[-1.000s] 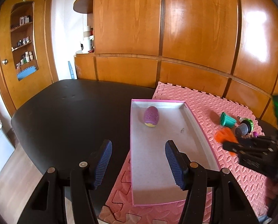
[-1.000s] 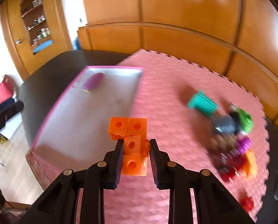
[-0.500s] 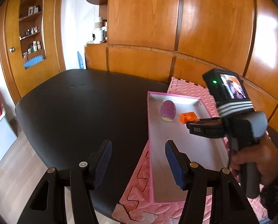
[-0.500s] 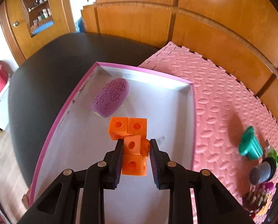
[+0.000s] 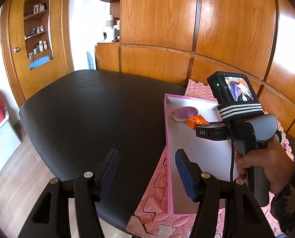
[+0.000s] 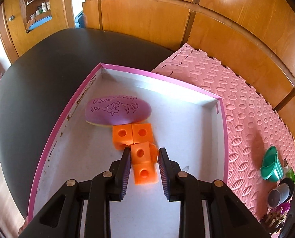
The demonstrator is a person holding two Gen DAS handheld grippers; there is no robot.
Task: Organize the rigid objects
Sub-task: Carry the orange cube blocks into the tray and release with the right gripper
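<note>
An orange piece of joined cubes (image 6: 141,152) rests low in the pink-rimmed tray (image 6: 159,77), its far end next to a purple oval (image 6: 117,111). My right gripper (image 6: 144,154) points steeply down with its pads against the piece's sides; its jaws are just starting to open. In the left wrist view the orange piece (image 5: 197,120) and purple oval (image 5: 184,113) lie at the tray's far end, and a hand (image 5: 266,162) holds the right gripper (image 5: 201,126). My left gripper (image 5: 146,154) hangs open and empty over the tray's near left edge (image 5: 167,138).
The tray sits on a pink foam mat (image 6: 246,109) over a black table (image 5: 88,115). A green piece (image 6: 270,164), a grey cylinder (image 6: 280,194) and several small toys cluster at the mat's right end. Wooden wall panels stand behind.
The right gripper carried the orange piece from over the mat into the tray and lowered it beside the purple oval. The left gripper shifted slightly left, still open.
</note>
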